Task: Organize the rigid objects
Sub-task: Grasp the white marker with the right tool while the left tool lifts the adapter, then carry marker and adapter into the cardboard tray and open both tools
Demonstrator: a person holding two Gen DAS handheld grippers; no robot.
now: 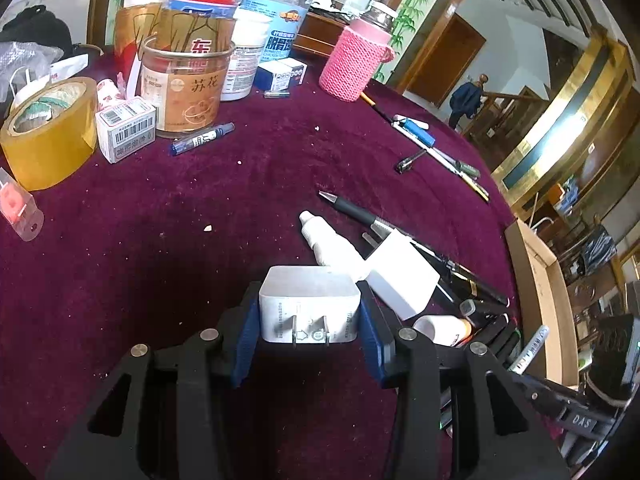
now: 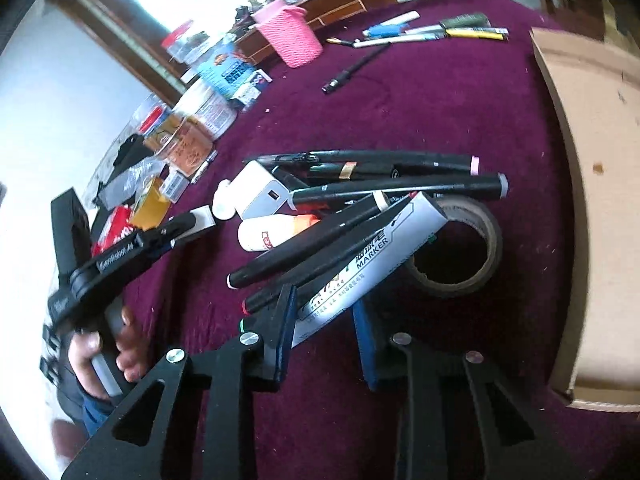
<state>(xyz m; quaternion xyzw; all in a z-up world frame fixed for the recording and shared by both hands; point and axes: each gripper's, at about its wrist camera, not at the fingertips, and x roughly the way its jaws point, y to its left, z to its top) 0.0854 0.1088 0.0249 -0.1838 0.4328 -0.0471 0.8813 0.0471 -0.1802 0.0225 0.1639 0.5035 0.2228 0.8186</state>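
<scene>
My left gripper is shut on a white plug charger, prongs facing the camera, held just above the maroon tablecloth. In the right wrist view that same left gripper shows at the left, a hand around its handle. My right gripper is shut on the lower end of a white marker, whose far end rests on a pile of black pens. A second white charger and a white tube lie beside the pile.
A brown tape roll lies under the marker's far end. A cardboard box stands at the right edge. Jars, a yellow tape roll, a pink knitted bottle and loose pens crowd the far side.
</scene>
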